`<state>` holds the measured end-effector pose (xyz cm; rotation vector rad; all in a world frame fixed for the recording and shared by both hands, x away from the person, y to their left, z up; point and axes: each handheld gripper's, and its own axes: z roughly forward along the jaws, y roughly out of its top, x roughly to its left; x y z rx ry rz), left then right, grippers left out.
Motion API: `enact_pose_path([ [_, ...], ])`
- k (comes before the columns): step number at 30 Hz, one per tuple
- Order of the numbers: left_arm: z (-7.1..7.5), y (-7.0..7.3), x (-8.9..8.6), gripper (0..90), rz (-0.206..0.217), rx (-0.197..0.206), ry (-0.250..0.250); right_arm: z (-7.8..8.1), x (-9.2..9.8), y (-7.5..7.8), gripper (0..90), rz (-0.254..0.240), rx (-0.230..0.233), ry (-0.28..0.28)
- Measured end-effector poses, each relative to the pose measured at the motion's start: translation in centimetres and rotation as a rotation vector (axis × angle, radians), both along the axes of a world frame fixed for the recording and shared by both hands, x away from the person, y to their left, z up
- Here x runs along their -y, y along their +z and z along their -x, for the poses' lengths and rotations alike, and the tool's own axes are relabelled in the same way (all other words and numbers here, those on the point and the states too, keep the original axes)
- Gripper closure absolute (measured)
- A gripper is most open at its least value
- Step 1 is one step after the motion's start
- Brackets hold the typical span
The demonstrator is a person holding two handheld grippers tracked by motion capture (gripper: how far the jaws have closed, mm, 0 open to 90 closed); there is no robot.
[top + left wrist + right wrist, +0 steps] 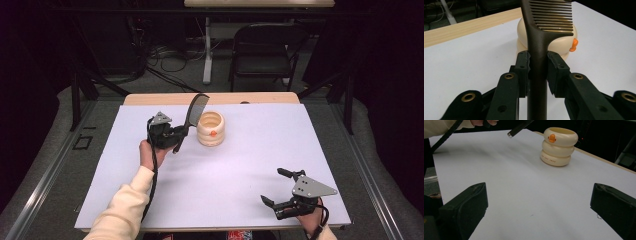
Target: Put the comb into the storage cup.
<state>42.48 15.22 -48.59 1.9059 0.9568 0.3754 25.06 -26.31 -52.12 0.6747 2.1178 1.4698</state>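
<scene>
A dark brown comb [194,112] stands tilted, its teeth up, over the white sheet. My left gripper [181,133] is shut on its handle. In the left gripper view both pads press the comb's handle [537,40] from either side, at the left gripper [537,63]. Just right of the comb sits a cream ringed cup [210,128] with a small orange beak; it shows behind the comb as the cup [522,31]. My right gripper [271,185] rests near the front right corner, open with nothing between its fingers. The right gripper [540,197] view looks toward the cup [557,147] and the comb's handle end [517,128].
A white sheet [250,165] covers the wooden table [150,98]. A black folding chair [262,45] and a table leg with cables stand beyond the far edge. A person's left forearm in a cream sleeve [125,205] comes in from the front left.
</scene>
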Motion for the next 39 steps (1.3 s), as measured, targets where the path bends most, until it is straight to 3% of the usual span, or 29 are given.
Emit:
enact_pose_path([
  [11, -0.3, 0.5, 0.3, 72.4, 0.033, 0.018, 0.007, 0.0, 0.0, 0.0, 0.6, 0.003, -0.003, 0.003],
  [39, -1.0, 1.7, 1.3, 72.4, 0.04, 0.048, 0.007, 0.0, 0.0, 0.0, 0.6, 0.003, -0.005, 0.005],
])
